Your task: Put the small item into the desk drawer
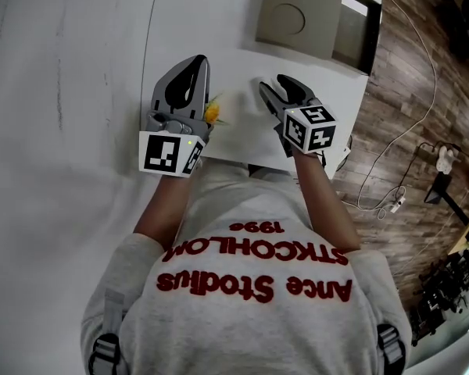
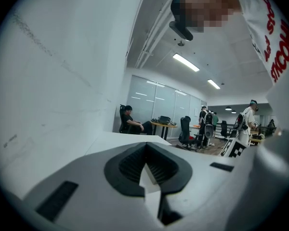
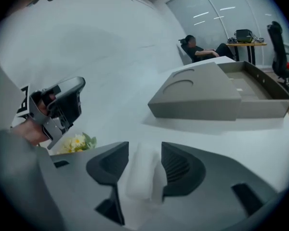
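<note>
the right gripper point(image 1: 272, 84) stands over the white desk point(image 1: 250, 135) with its jaws wide apart. the right gripper view shows the small white item point(image 3: 140, 172) between the two dark ribbed pads; it looks soft and oblong, lying lengthwise along the jaws, and the pads are not squeezing it. it seems to rest on the desk surface, well short of the grey drawer box point(image 3: 197, 93), which sits farther back on the desk. the drawer point(image 3: 255, 88) of that box is slid out to the side and its shallow tray is open to view, while the sloped lid of the box carries two round recessed marks. the left gripper point(image 1: 195, 65) hovers to the left near the wall, its jaws closed with the tips meeting, and its own view shows nothing caught between them. a little bunch of yellow and white flowers point(image 1: 213, 112) lies on the desk just beside the left gripper, between the two tools. the person wears a grey sweatshirt point(image 1: 250, 303) with red lettering. a white cable point(image 1: 399, 143) trails over the wooden floor point(image 1: 406, 69) at the right.
</note>
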